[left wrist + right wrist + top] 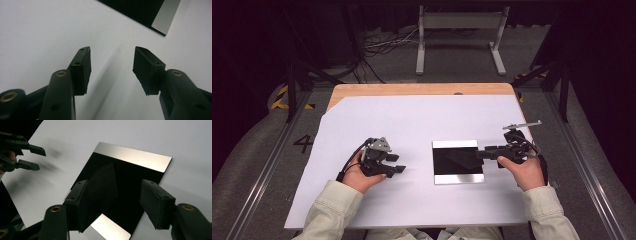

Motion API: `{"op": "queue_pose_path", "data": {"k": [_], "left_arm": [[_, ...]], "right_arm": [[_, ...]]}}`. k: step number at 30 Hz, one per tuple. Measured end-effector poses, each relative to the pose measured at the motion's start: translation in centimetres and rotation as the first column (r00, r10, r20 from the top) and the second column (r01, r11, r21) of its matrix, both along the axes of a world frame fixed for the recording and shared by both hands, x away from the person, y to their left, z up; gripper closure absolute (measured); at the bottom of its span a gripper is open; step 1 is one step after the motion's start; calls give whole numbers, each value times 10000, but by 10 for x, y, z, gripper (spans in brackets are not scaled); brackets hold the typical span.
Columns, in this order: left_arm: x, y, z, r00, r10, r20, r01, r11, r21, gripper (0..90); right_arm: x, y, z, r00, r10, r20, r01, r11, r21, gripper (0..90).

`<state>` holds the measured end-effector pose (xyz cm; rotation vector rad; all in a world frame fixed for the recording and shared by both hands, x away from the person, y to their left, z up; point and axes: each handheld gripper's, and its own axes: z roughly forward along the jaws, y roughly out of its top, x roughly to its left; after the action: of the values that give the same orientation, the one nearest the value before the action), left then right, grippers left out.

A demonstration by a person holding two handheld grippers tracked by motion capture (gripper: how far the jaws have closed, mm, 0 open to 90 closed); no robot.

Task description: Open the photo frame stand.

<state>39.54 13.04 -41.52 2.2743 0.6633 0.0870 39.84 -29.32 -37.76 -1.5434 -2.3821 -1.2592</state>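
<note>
A square plate [447, 175], black and glossy with a silver strip along its far and near edges, lies on the white sheet [412, 120]. A small dark flat piece [462, 157] rests on the plate. My right gripper [480, 154] reaches in over the plate's right edge. In the right gripper view the plate [132, 157] lies ahead and the right gripper [115, 183] is open. The dark piece [102, 187] leans by the left pad, and the right pad stands clear of it. My left gripper [401, 164] rests open on the sheet left of the plate, nothing between its jaws [112, 50].
The sheet covers most of a wooden table [422, 89]. The plate's corner [140, 10] shows at the top of the left gripper view. The left gripper [40, 160] appears far left in the right gripper view. A white metal stand [459, 30] and cables [382, 45] sit on the floor beyond.
</note>
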Motion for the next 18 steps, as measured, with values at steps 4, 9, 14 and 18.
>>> {"op": "queue_pose_path", "data": {"k": [4,9,14,18], "left_arm": [[0,1,-1,10000,27,-37,-27,10000,2,494],[0,0,-1,10000,17,-21,-17,10000,22,494],[0,0,-1,10000,16,-20,-16,10000,36,494],[0,0,-1,10000,32,-43,-32,10000,27,494]], "right_arm": [[1,4,-3,9999,128,-112,-127,9999,34,386],[2,10,-8,9991,303,-303,-300,9995,112,373],[4,16,-14,9975,500,-501,-492,9986,169,365],[5,18,-16,9964,613,-594,-597,9978,275,362]]}}
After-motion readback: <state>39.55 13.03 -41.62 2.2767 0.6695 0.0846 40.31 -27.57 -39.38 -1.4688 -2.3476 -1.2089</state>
